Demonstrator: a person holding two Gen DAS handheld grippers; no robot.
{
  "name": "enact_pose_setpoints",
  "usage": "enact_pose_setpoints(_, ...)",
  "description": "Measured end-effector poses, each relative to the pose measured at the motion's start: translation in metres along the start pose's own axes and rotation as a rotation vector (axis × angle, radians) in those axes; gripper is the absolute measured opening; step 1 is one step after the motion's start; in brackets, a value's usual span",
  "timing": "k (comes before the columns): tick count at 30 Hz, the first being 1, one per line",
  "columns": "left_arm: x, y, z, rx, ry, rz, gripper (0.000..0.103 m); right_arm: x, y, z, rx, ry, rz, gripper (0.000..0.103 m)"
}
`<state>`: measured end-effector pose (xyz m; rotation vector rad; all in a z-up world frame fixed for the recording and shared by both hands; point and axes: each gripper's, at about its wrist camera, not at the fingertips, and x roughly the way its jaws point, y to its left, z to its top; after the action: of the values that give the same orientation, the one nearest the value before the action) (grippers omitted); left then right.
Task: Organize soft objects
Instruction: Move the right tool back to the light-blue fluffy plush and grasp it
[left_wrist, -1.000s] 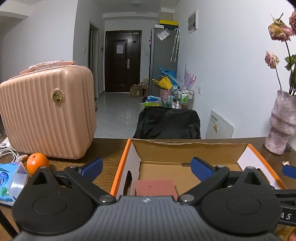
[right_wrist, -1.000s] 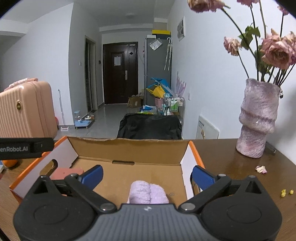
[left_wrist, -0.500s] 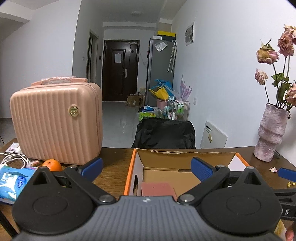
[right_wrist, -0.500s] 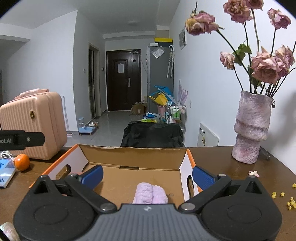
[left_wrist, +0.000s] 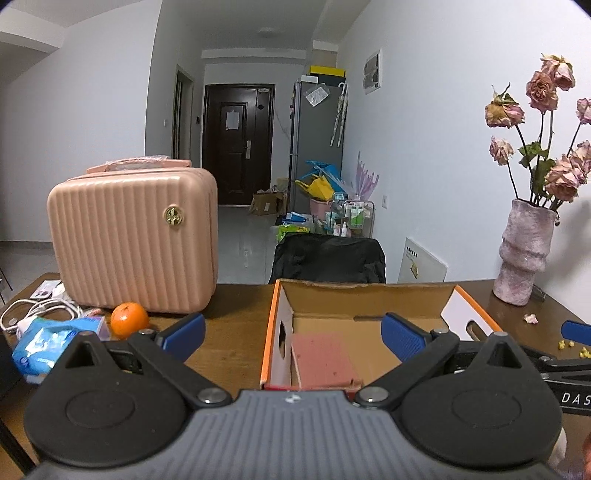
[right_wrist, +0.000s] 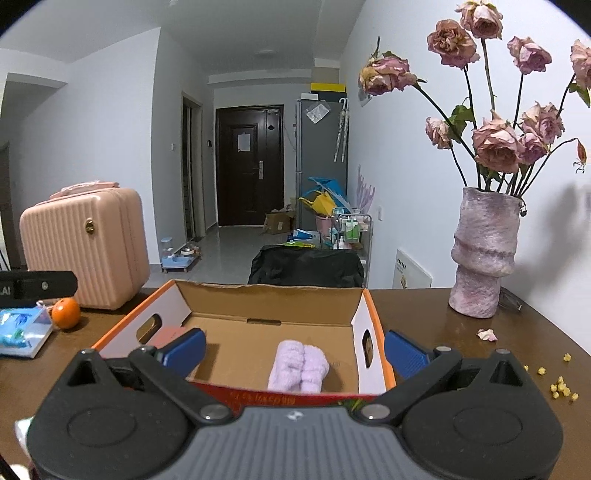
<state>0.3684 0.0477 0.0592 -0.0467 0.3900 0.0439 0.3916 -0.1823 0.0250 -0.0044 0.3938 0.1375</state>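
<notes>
An open cardboard box (right_wrist: 273, 299) with orange edges sits on the brown table; it also shows in the left wrist view (left_wrist: 365, 299). A pink sponge block (left_wrist: 325, 360) lies at the box's left side, partly seen in the right wrist view (right_wrist: 168, 334). A rolled lilac towel (right_wrist: 298, 369) lies at its right front. My left gripper (left_wrist: 293, 332) is open and empty, in front of the box. My right gripper (right_wrist: 294, 350) is open and empty, in front of the box near the towel.
A pink hard case (left_wrist: 133, 240) stands at the left with an orange (left_wrist: 129, 325), a blue tissue pack (left_wrist: 51, 343) and white cables (left_wrist: 33, 310) beside it. A vase of dried roses (right_wrist: 484, 254) stands at the right. Petals and yellow crumbs (right_wrist: 557, 384) lie nearby.
Both grippers have pulled back and up from the box, so more of the table and box shows. Both stay open and empty. The sponge and towel have not moved.
</notes>
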Motion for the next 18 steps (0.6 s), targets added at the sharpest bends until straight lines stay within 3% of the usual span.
enact_pose_setpoints(18, -0.073, 0.016, -0.038, 0.021, 0.043, 0.009, 0.103, -0.067, 0.013, -0.037, -0.038, 0.019, 0.031, 0.103)
